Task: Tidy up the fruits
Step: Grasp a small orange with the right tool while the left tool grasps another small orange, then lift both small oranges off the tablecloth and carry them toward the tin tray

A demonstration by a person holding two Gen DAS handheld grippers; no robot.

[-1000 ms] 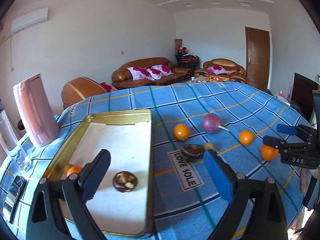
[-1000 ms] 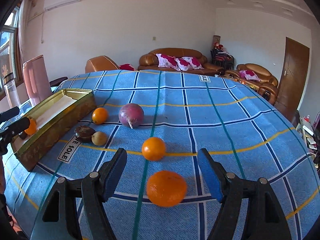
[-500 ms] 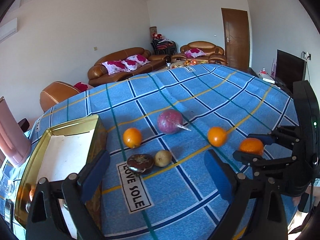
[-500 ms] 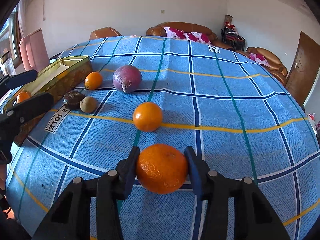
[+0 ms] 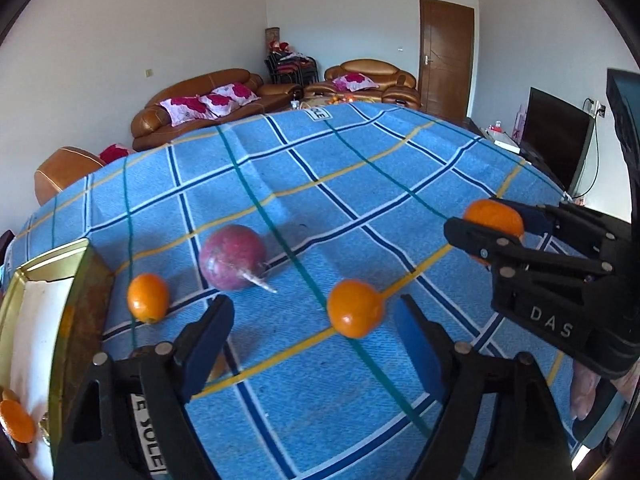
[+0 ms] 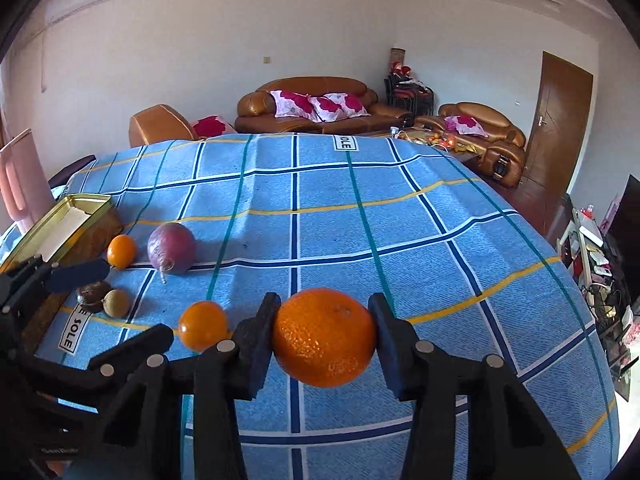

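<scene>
Your R gripper (image 6: 324, 336) is clamped on the big orange (image 6: 325, 336), lifted off the cloth, while L gripper (image 5: 316, 344), jaws just narrowing w/ nothing between, nears the small orange (image 5: 354, 309), so a pad nudge could roll it away.

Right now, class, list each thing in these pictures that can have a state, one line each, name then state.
Right gripper: shut on the big orange.
Big orange: clamped between the pads.
Left gripper: open, jaws just closing, nothing between the pads.
Small orange: loose on the cloth, ahead of the left gripper.
Purple fruit: resting on the cloth.
Gold tin: open, no lid on, an orange inside.
Door: closed.
</scene>
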